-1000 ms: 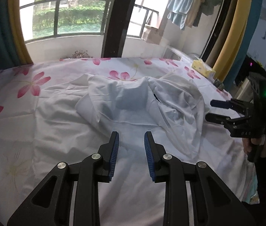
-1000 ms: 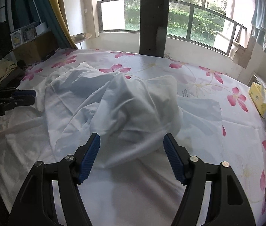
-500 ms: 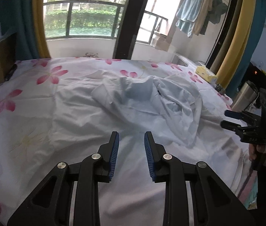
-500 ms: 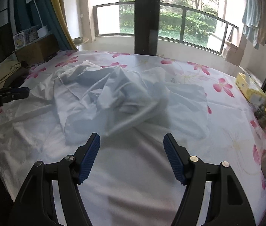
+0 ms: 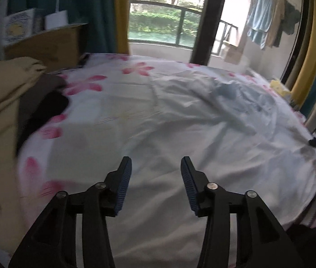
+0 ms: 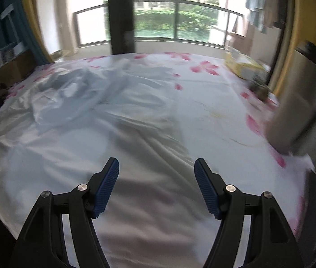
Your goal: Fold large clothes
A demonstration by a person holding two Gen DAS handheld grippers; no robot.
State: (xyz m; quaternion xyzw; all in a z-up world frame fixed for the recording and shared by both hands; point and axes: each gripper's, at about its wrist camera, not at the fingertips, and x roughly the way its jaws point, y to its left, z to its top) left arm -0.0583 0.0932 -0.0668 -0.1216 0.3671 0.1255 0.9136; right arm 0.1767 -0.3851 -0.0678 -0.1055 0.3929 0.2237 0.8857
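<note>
Two black grippers with ribbed blue pads sit at the bottom of their views, both angled down over one bed. The left gripper [image 5: 156, 186] has its jaws apart, having just been opening, with nothing between them. The right gripper [image 6: 156, 187] also stands wide apart and empty, hovering above smooth cloth. Below both lies one white bedsheet [image 5: 86, 120] printed with pink flowers, soft and lightly creased. The task's garment, one large pale white-blue piece of clothing [image 5: 231, 102], lies crumpled in loose folds at the middle right of the left view and at the middle left of the right view [image 6: 73, 98], well beyond either gripper. At the left edge of the left view rests a pile of tan and dark fabric [image 5: 3, 96]. One yellow box [image 6: 245, 67] sits at the upper right of the right view, and one rounded metal container [image 6: 303, 102] stands below it at the right edge; their contents cannot be seen. Farthest off, one curved balcony railing [image 6: 175, 20] and hanging laundry [image 5: 267, 26] show, blurred.
</note>
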